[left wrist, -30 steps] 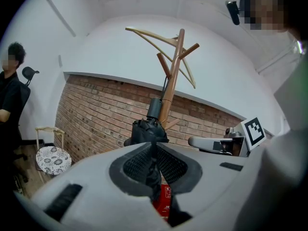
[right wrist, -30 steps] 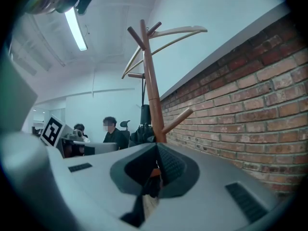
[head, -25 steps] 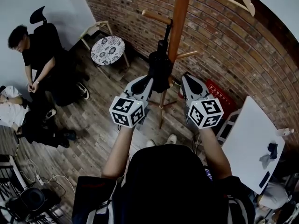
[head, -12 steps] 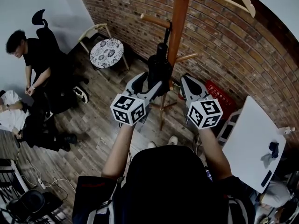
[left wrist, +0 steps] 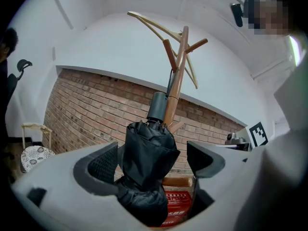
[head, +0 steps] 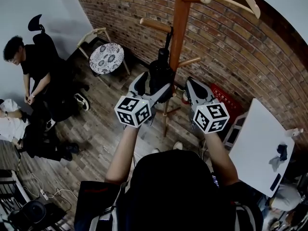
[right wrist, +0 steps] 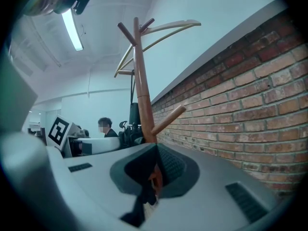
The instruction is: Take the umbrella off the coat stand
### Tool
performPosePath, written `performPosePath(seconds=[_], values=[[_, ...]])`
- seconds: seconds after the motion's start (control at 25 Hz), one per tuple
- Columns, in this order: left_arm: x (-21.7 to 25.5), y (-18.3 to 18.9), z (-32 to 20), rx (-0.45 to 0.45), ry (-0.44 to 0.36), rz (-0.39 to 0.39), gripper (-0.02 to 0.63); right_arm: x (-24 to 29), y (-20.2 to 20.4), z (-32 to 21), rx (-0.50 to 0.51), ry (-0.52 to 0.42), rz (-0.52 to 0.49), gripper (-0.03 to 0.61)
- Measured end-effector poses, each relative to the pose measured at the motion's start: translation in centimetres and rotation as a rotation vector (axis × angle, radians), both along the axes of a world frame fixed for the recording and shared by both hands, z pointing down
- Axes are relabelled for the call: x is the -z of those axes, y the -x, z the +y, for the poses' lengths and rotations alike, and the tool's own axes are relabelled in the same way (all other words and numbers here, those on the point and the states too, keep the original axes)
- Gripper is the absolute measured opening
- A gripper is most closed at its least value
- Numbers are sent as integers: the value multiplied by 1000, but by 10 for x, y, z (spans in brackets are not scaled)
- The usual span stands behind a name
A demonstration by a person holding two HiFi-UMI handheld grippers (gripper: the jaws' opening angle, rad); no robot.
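Folded black umbrella (head: 160, 76) hung by its strap (head: 168, 36) from an upward-slanting peg (head: 155, 24) of the coat stand (head: 179, 28). It sat just beside the stand's pole, on the person's left of it. Not off the stand yet.

Left gripper (left wrist: 151, 153) was at the stand, level with the umbrella's cloth bundle. Its jaws had just been opening and stood wide apart with the bundle between them, pads not pressing. Cloth sat close to the left pad; couldn't tell if it touched.

Right gripper (right wrist: 155, 170) was just to the right of the stand's pole. Jaws closed together, nothing held.

Handling, as a judgement:
- It is probably light, being a compact type.
- The outer cloth looks soft and likely slick, and should squash down onto stiff ribs and shaft underneath.
- It hangs free on the strap, so it will likely swing or twist when nudged.

Best holds:
- Mid-bundle where the cloth is wrapped tightest, squeezed firmly enough to reach the hard core.
- The rigid grey handle (left wrist: 157, 106) above the bundle, nearer the peg, which would give surer control.

The strap loop likely needs lifting up and along the peg, not a straight pull. A sideways tug could rock the stand.
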State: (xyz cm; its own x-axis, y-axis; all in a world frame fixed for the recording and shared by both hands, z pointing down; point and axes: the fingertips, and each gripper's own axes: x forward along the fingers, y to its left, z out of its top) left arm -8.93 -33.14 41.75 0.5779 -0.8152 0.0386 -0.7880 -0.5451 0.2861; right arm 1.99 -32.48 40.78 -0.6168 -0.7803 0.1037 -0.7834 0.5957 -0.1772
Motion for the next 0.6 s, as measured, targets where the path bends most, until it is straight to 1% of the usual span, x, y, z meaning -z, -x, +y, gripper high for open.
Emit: performPosePath(seconds=[0.12,0.2,0.36,0.6], values=[[2,-5,-5,-13,-8,-11,443,-1,-1,-3,-4,2,2,29],[1,-8,-7,-26,-8,-16,449,-1,-1,-5,-6,5,3,29],[0,-16,-13,-52,0,-14,453,-2,-2,-10,-8,7,5,29],[-3,-21,-21,-76,1,-37,453,-4,-4,-17,-20,7,8,29]])
